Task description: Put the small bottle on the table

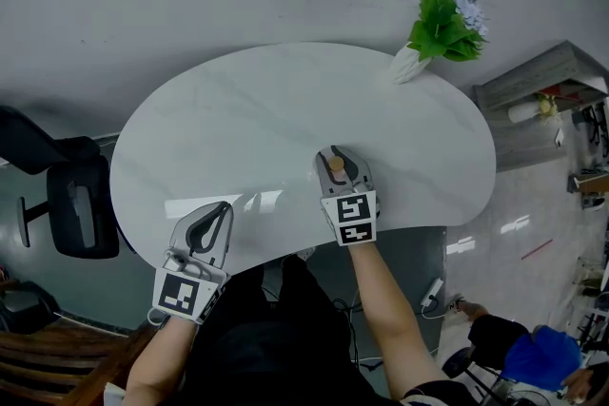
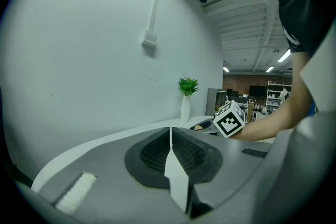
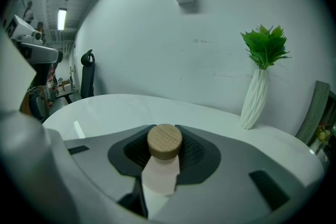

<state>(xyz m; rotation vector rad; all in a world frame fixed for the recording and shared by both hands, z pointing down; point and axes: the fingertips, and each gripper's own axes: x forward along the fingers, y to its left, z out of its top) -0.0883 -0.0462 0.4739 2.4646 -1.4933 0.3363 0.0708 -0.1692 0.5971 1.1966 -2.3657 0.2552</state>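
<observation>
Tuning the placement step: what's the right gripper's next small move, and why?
Probably lower the right gripper straight down until the bottle stands on the table: its jaws grip the bottle over the tabletop, and contact isn't visible yet.

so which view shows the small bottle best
The right gripper view: the small bottle, pale with a round wooden cap, sits large and centred, clamped in the right gripper. The head view shows only its cap as a small tan dot from above. The left gripper view gives a far-off tan speck at most.
</observation>
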